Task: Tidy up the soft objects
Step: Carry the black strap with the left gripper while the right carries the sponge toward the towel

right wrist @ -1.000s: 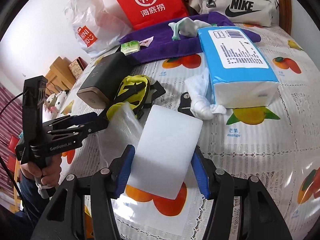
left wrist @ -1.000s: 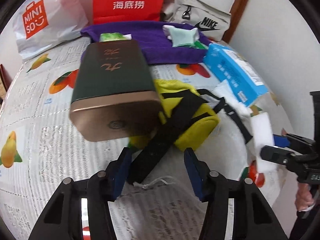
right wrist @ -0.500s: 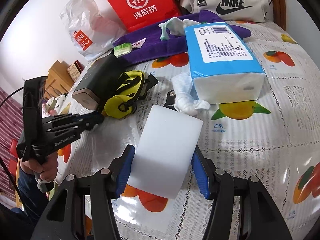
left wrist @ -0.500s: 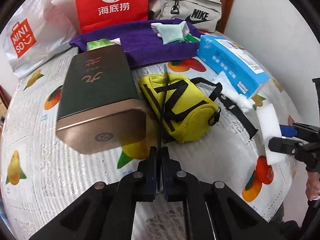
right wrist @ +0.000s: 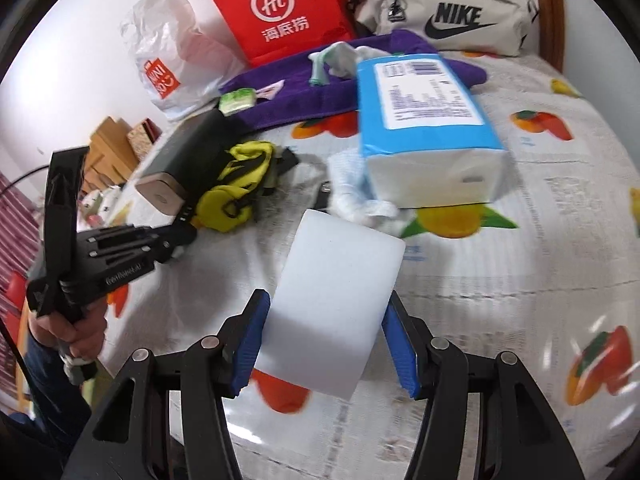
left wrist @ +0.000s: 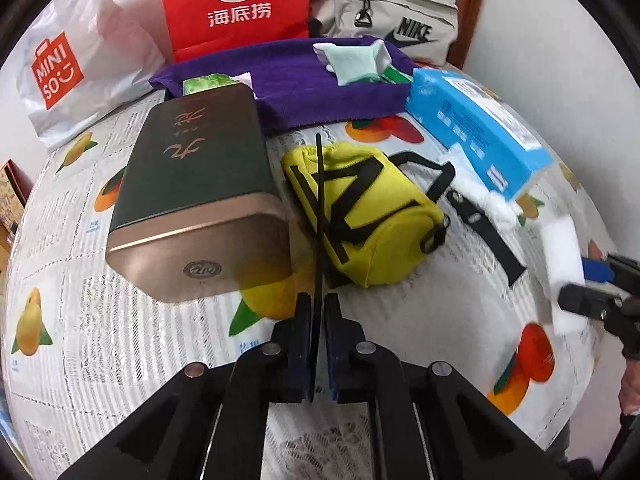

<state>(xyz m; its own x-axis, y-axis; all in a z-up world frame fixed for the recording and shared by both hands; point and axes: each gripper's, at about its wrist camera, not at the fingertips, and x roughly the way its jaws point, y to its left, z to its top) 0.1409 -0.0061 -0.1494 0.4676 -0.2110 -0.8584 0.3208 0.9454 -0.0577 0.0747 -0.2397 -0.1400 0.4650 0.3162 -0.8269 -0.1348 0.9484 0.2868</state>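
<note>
My left gripper (left wrist: 318, 312) is shut on the thin black strap (left wrist: 319, 208) of a yellow pouch (left wrist: 372, 216), which lies on the fruit-print tablecloth beside a dark green and gold box (left wrist: 196, 204). The strap runs taut from the jaws up over the pouch. My right gripper (right wrist: 326, 336) is shut on a white foam sponge block (right wrist: 336, 304) and holds it above the table. The sponge and right gripper also show at the right edge of the left wrist view (left wrist: 562, 256). The left gripper shows in the right wrist view (right wrist: 176, 240).
A blue tissue pack (right wrist: 424, 120) lies on a crumpled white cloth (right wrist: 356, 196). A purple towel (left wrist: 304, 80) at the back carries a pale green cloth (left wrist: 352, 60). Behind stand a red bag (left wrist: 236, 4), a Miniso bag (left wrist: 68, 68) and a Nike bag (right wrist: 444, 12).
My left gripper closed on the pouch's black strap and drew back, pulling it taut. The pouch turned on the table. My right gripper moved slightly with the sponge still held.
</note>
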